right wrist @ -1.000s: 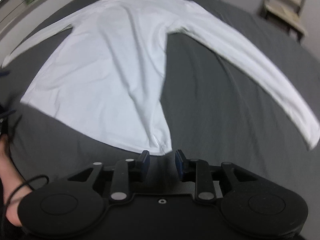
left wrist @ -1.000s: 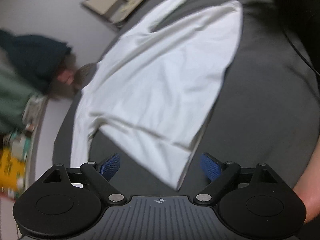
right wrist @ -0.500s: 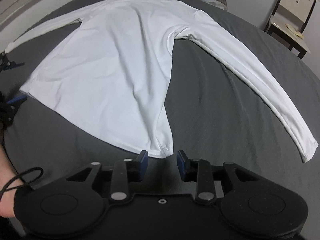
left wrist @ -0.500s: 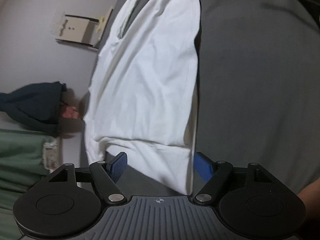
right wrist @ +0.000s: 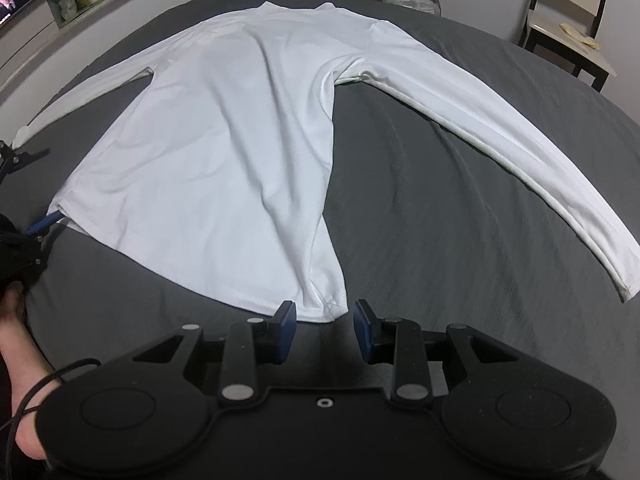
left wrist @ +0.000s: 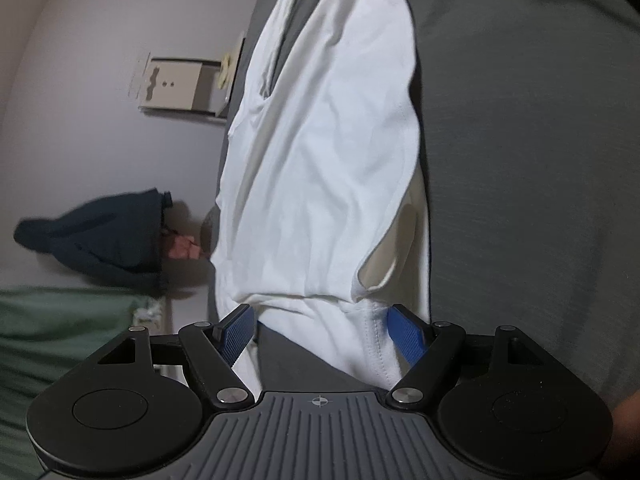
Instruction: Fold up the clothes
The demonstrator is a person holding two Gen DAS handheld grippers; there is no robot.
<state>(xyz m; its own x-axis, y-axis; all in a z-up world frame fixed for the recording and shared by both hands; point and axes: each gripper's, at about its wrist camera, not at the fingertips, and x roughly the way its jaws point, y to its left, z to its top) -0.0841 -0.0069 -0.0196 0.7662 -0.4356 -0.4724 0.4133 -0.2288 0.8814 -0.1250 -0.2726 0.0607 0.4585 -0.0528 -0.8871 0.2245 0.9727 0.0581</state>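
Gray bedding (right wrist: 420, 200) covers the bed, and a white long-sleeved shirt (right wrist: 224, 152) lies flat on it, sleeves spread. My left gripper (left wrist: 320, 330) has just been closing; its jaws stand apart around the near left hem corner, not pinching yet. My right gripper (right wrist: 324, 326) tips down, unclenched, by the near right corner. I might pinch one layer only, and the fold goes crooked.
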